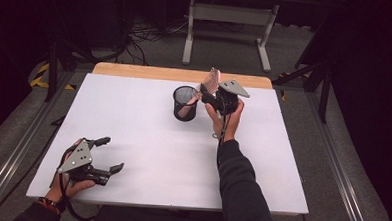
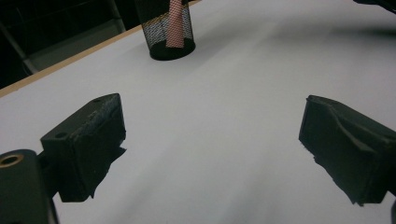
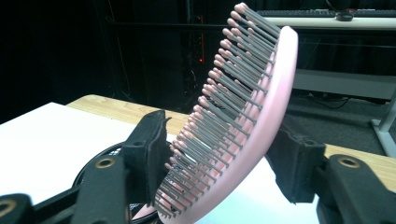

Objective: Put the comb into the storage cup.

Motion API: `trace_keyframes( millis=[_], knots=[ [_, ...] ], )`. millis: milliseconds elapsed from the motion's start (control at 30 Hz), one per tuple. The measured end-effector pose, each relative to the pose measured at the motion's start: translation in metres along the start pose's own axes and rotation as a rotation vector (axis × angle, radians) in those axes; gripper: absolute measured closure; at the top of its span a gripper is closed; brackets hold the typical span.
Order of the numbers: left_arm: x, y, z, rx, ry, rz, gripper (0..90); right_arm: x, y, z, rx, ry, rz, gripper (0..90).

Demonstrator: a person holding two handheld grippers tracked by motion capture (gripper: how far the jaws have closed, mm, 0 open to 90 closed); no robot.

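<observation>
A pink hairbrush (image 1: 211,81) with grey bristles stands tilted, its handle (image 2: 175,23) down inside a black mesh cup (image 1: 185,104) at the back middle of the white table (image 1: 147,138). My right gripper (image 1: 207,91) is at the brush head, just right of the cup. In the right gripper view the brush head (image 3: 261,116) stands between the parted jaws of my right gripper (image 3: 223,135), bristles toward the left jaw, and the cup's rim (image 3: 93,163) shows below. My left gripper (image 1: 112,153) rests open and empty at the front left, pointing toward the cup (image 2: 159,32).
A wooden strip (image 1: 135,70) runs along the table's back edge. Behind it on the floor stand a white desk frame (image 1: 228,22) and loose cables (image 1: 147,36). Metal rails (image 1: 332,161) flank the table on both sides.
</observation>
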State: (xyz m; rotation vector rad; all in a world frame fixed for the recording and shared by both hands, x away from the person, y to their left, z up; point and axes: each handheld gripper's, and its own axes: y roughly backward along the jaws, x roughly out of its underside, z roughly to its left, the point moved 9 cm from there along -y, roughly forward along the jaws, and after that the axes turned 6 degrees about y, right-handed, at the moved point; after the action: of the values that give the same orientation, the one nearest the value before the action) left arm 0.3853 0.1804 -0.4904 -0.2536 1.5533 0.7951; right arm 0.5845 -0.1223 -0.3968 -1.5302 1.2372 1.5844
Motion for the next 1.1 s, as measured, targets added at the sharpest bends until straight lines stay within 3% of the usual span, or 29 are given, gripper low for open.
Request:
trace_keyframes(
  millis=[100,500,733,1100],
  knots=[
    [-0.001,0.000,0.000,0.004,0.009,-0.005,8.3,-0.003,0.001,0.000,0.020,0.034,0.007,36.5],
    [-0.001,0.000,0.000,-0.001,0.010,-0.010,8.6,-0.012,0.007,-0.003,0.049,0.060,-0.004,28.3],
    [-0.001,0.000,0.000,0.001,0.009,-0.005,8.6,-0.021,0.012,-0.001,0.052,0.111,-0.012,25.0],
    [-0.001,0.000,0.000,-0.001,0.006,-0.003,8.7,-0.030,0.019,-0.001,0.038,0.119,-0.036,22.5]
  ],
)
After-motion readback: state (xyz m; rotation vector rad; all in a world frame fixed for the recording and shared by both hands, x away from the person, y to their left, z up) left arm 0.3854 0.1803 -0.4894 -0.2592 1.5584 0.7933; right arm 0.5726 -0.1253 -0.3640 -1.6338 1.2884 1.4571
